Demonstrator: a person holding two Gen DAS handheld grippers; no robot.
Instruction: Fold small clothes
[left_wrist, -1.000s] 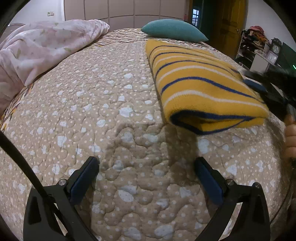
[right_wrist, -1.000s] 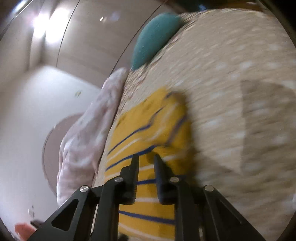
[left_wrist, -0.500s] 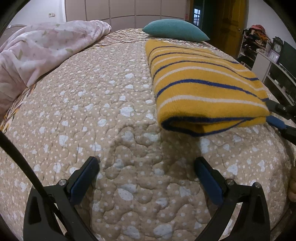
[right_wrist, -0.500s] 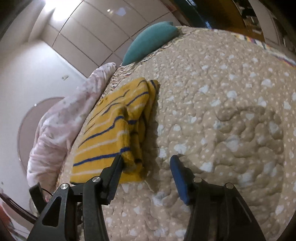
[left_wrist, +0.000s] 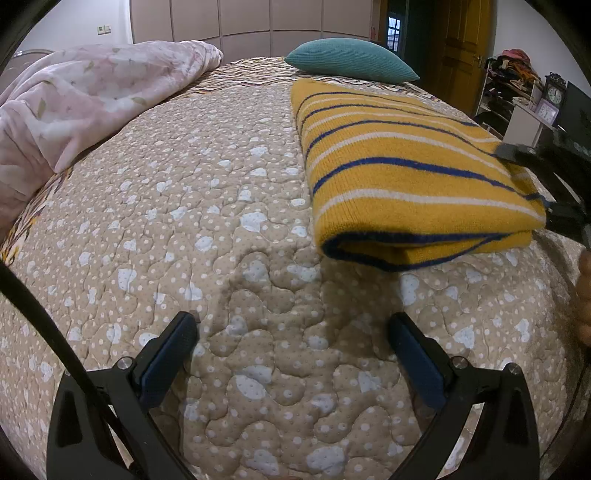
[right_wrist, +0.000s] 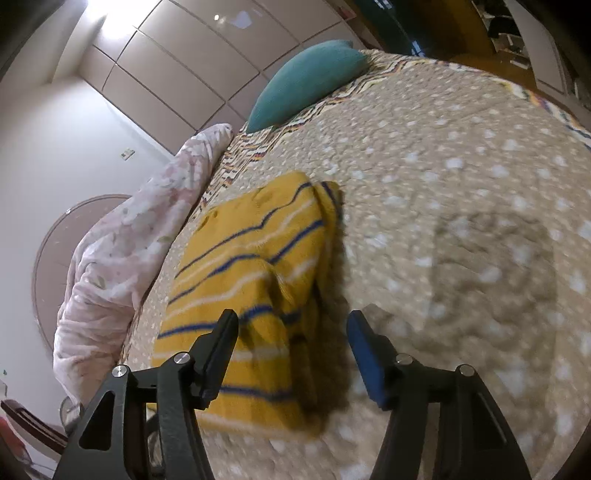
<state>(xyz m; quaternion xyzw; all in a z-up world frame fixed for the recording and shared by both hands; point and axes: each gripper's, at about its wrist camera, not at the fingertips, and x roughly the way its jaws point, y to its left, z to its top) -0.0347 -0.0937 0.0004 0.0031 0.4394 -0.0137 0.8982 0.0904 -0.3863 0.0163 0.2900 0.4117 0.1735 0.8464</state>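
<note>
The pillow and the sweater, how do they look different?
The pillow is plain teal; the sweater is yellow with blue and white stripes. The pillow is puffy and rounded; the sweater is folded flat. The pillow sits at the far end of the bed; the sweater lies nearer. Both rest on the quilt.

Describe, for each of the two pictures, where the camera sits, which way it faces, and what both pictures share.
Left wrist: sits on the left tool, faces along the bed toward the pillow; its open fingers and a fingertip at the right edge show.
Right wrist: sits on the right tool, tilted, faces the sweater's near corner; its opening fingers show, the sweater's edge between them.
Shared: folded sweater, pillow, pink blanket, quilt.
</note>
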